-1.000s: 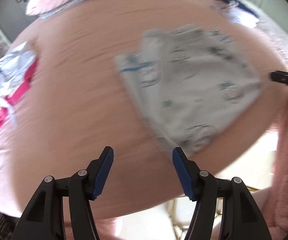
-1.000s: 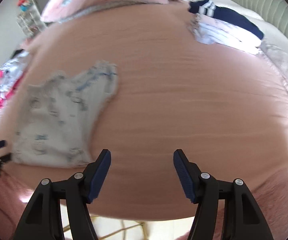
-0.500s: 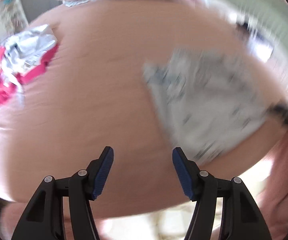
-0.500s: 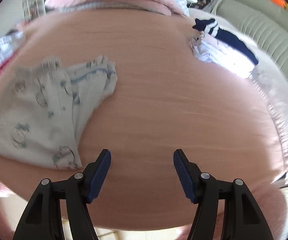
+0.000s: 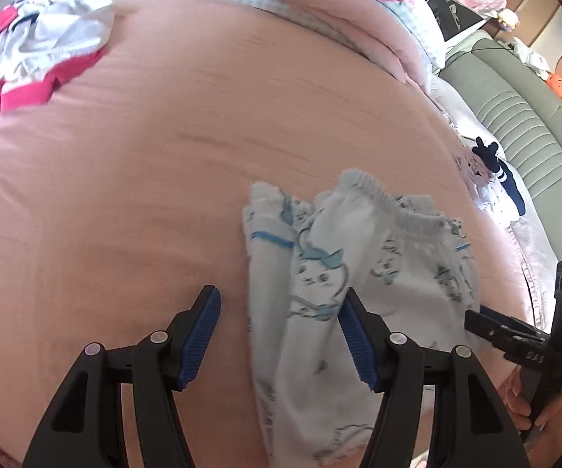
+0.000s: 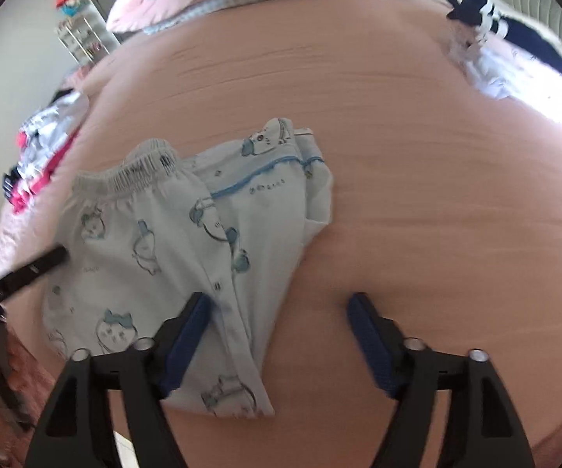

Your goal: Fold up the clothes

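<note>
Pale blue printed children's pants (image 5: 378,273) (image 6: 144,241) lie folded on the pink bed sheet (image 5: 144,195), waistband away from me. My left gripper (image 5: 281,300) is open and hovers low over the pants' left edge; its right finger sits above the cloth and its left finger above bare sheet. My right gripper (image 6: 279,304) has its jaws opening, with the pants' right edge between them and the pads not pressing on it. Each gripper shows at the side of the other's view: the right gripper (image 5: 515,335) and a left gripper finger (image 6: 35,265).
A loose heap of pink and white clothes (image 5: 39,46) (image 6: 43,148) lies at the far left of the bed. A folded stack with a navy striped piece (image 5: 491,183) (image 6: 515,50) sits at the right. A pink quilt (image 5: 320,4) lies at the far end. The bed's near edge runs just below the grippers.
Both grippers have come in closer and lower, so the pants now lie between their fingers. The left view has rolled. The right jaws stand wider apart.
</note>
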